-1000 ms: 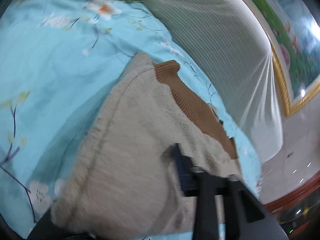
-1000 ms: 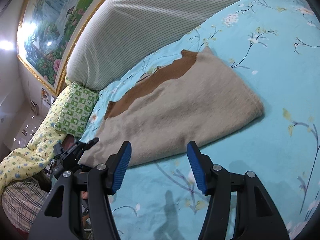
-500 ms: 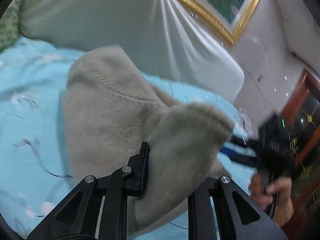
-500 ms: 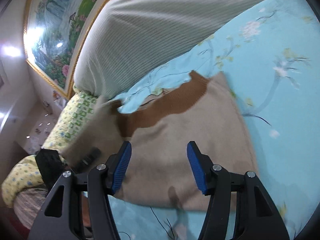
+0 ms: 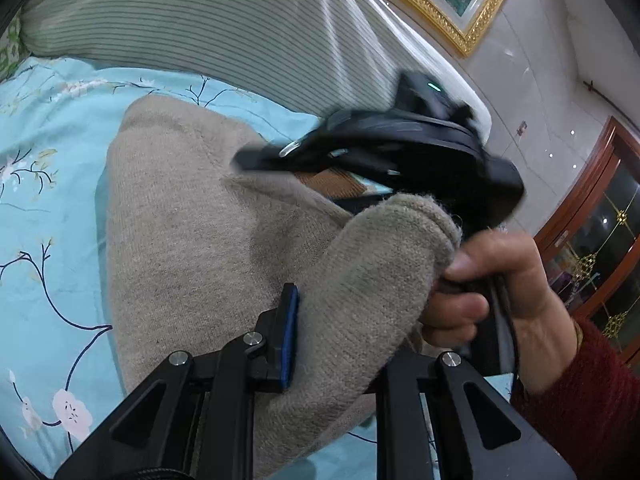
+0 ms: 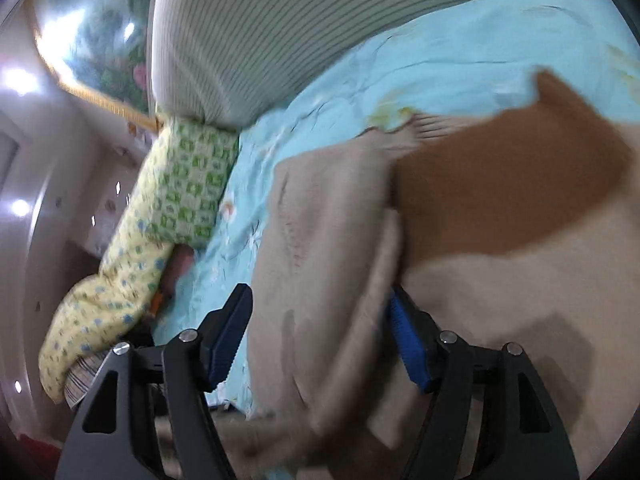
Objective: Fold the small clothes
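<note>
Beige knit fills the middle of both views: a small sweater (image 5: pixel 188 248) lies on a bed covered by a turquoise sheet (image 5: pixel 44 208) printed with branches and blossoms. In the left wrist view the left tool (image 5: pixel 336 336) is clamped on a rolled beige sleeve (image 5: pixel 384 276); the blue pad of one finger (image 5: pixel 290 336) presses its side, while the other finger is hidden behind the cloth. The sleeve end is lifted over the sweater's body and sits against a hand (image 5: pixel 496 292) in a dark red cuff, which grips the right tool (image 5: pixel 256 160); that tool is blurred, reaching across the garment, with a strip of brown ribbing (image 5: pixel 332 184) showing under it.

In the right wrist view the right tool (image 6: pixel 316 336) has just been closing, its jaws still apart around a raised beige fold (image 6: pixel 324 288); whether the pads press it cannot be told through the blur. A brown band (image 6: pixel 512 184) lies to the right of it.

Open sheet runs to the left of the sweater. A striped pillow (image 5: pixel 192 20) borders its far edge, and a green checked cushion (image 6: pixel 188 184) and yellow printed quilt (image 6: pixel 104 304) lie at the bed's side. A gilt picture frame (image 5: pixel 444 8) and a wooden cabinet (image 5: pixel 600 248) are cut off at the rim.
</note>
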Available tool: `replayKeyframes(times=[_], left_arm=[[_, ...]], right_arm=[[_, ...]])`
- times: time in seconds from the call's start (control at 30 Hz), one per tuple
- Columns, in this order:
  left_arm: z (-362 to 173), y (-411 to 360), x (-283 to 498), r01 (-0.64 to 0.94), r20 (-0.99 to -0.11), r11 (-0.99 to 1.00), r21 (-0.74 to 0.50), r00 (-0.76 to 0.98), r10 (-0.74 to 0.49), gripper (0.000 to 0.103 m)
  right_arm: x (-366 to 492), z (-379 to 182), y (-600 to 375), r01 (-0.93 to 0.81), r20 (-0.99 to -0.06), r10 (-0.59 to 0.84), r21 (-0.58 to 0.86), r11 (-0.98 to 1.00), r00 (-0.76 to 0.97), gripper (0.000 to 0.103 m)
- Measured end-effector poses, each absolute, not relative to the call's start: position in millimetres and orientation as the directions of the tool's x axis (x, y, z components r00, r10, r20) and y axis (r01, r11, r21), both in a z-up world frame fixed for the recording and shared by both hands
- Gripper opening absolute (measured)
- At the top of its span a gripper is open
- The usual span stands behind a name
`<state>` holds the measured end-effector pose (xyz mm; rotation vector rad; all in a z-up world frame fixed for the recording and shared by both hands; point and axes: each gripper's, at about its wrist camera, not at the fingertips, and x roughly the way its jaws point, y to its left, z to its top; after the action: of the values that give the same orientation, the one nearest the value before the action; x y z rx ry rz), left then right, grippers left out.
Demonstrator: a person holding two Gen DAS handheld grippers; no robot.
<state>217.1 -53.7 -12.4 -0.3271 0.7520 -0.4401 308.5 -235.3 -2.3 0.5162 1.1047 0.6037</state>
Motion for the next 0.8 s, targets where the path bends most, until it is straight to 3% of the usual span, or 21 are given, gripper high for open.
replayKeyframes(times=[0.07, 0.37, 0.57, 0.8], left_arm=[[-10, -52, 211, 0.262, -0.580, 0.859, -0.439, 0.648, -0.494, 0.016], [33, -123, 220, 0.412, -0.480, 0.783, -0.466, 0.625, -0.616, 0.021], [0, -177, 237, 0.414, -0.552, 0.770, -0.485, 0.538, -0.637, 0.021], [-16, -187, 245, 0.400, -0.592, 0.790, -0.464, 0.524, -0.612, 0.027]], right_arm=[[314, -4, -227, -0.189, -0.694, 0.653, 0.628, 0.755, 0.302, 0.017], [276, 81, -300, -0.259, -0.628, 0.608, 0.561, 0.786, 0.486, 0.015], [270, 41, -358, -0.110, -0.744, 0.464, 0.474, 0.874, 0.481, 0.015], [268, 20, -364, -0.110, -0.741, 0.449, 0.459, 0.881, 0.500, 0.015]])
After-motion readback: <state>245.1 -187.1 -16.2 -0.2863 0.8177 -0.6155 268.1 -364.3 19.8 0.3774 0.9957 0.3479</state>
